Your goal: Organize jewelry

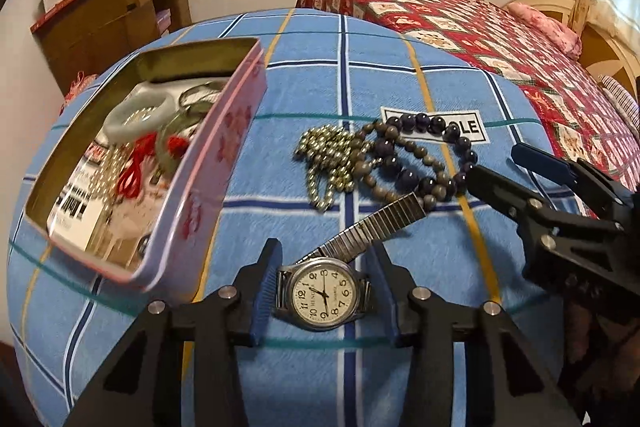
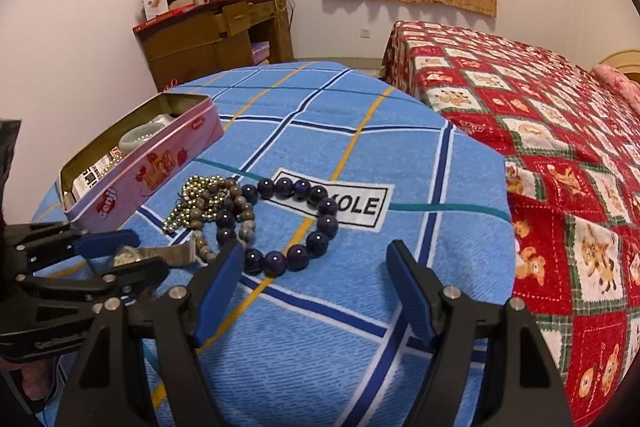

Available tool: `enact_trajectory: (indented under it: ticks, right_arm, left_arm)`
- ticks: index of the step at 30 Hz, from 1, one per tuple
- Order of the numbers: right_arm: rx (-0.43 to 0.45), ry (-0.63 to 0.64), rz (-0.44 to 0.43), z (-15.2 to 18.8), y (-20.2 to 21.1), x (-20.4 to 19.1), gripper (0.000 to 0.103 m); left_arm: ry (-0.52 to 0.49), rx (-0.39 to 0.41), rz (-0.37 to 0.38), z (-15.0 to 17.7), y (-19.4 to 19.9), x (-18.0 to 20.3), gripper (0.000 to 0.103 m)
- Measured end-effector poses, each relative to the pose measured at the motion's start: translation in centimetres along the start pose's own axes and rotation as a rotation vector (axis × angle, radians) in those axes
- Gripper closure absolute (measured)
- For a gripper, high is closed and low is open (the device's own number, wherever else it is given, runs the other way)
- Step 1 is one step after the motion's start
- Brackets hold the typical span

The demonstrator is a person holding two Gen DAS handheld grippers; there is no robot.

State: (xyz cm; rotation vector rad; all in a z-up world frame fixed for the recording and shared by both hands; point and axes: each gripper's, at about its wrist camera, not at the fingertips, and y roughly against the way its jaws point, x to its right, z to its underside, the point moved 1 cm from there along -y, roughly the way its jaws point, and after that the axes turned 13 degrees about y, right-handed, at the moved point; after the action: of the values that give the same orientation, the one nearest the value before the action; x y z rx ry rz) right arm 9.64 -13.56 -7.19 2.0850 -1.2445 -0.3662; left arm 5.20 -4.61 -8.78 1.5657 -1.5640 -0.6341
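Watch (image 1: 323,298): lies on the blue cloth (image 1: 400,367) between your left gripper (image 1: 325,287) fingers, pads apart from its case.
Right gripper (image 2: 316,291): your fingers spread wide, dark bead bracelet (image 2: 304,223) just ahead.
Tin (image 1: 224,163): open, left of beads.

Open pink rectangular metal tin (image 1: 224,163) set at left on blue checked cloth (image 1: 400,83), pale jade bangle (image 1: 140,115) inside, tangled bead bracelets (image 1: 400,155) laid to its right, silver wristwatch (image 1: 322,297) placed nearest, between left gripper (image 1: 324,291) fingers.

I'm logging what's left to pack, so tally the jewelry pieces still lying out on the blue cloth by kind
Wristwatch: 1
Dark purple bead bracelet: 1
Grey-brown bead bracelet: 1
Small metallic bead strand: 1
Total: 4
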Motion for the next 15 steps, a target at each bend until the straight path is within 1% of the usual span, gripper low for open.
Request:
enact_trajectory:
  ticks: [3, 7, 11, 15]
  right_arm:
    - [-0.001, 0.010, 0.002, -0.01, 0.03, -0.28, 0.027]
    - [-0.003, 0.012, 0.001, 0.03, 0.07, -0.34, 0.027]
    - [-0.003, 0.006, -0.005, 0.11, 0.05, -0.35, 0.027]
    - [-0.007, 0.012, -0.005, 0.14, -0.03, -0.59, 0.027]
  left_arm:
    - [0.019, 0.012, 0.011, 0.29, 0.19, -0.36, 0.058]
    - [0.015, 0.006, 0.012, 0.40, 0.30, -0.35, 0.058]
    - [0.023, -0.006, 0.034, 0.89, 0.80, -0.76, 0.058]
    - [-0.002, 0.002, 0.038, 1.14, 0.84, -0.66, 0.058]
